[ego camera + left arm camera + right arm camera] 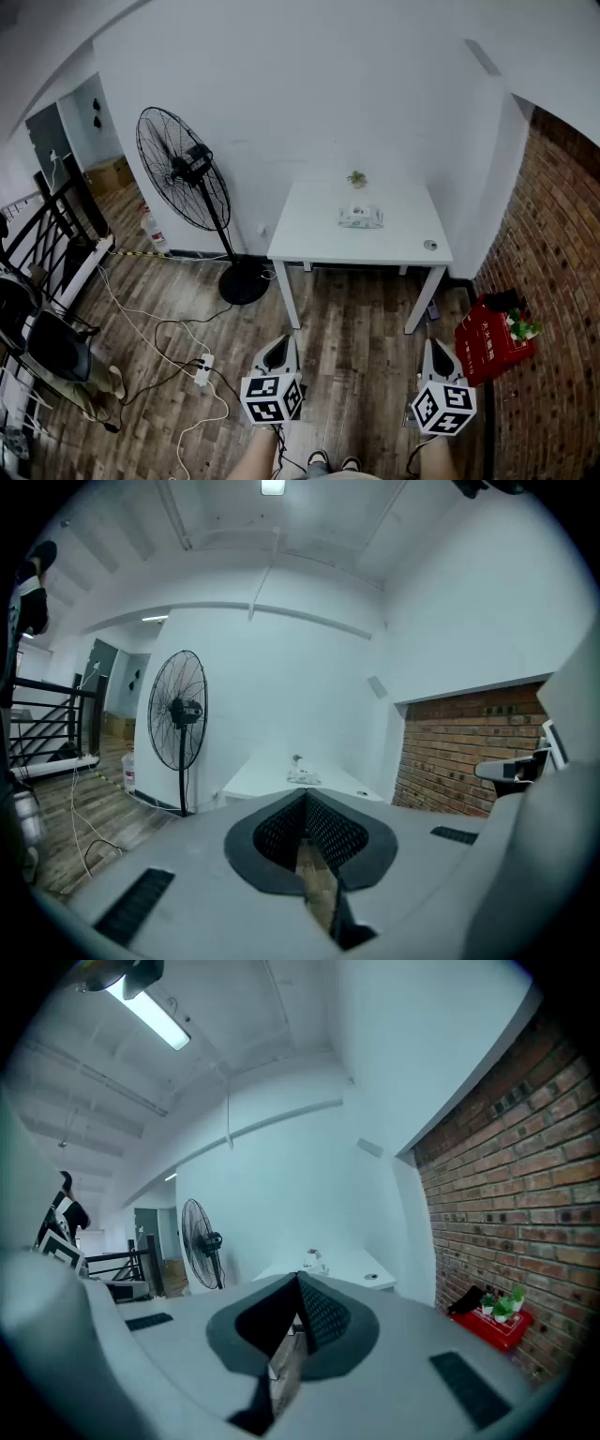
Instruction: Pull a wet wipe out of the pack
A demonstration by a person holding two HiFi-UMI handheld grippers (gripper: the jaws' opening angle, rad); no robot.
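- Found left tool (pixel 278 349) low over the wooden floor (pixel 356 319), jaws closed tip to tip, nothing between them.
- Found right tool (pixel 434 345) beside it at like height, jaws likewise together and empty.
- Located wet wipe pack (pixel 361 217) well ahead of both tools, roughly between their two lines, lying flat on the white surface (pixel 319 239); no contact with either tool.
- Noted small plant (pixel 356 178) just beyond the pack, at the far edge of the surface, against the white wall.
- Noted round fitting (pixel 429 246) in the surface corner ahead of the right tool.
- Recorded standing fan (pixel 183 183) ahead and to the left of the left tool, beside the surface.
- Recorded red crate (pixel 489 342) just right of the right tool, on the floor at the foot of the brick wall (pixel 553 244).
- Observed cables and a power strip (pixel 203 369) on the floor, left of the left tool.
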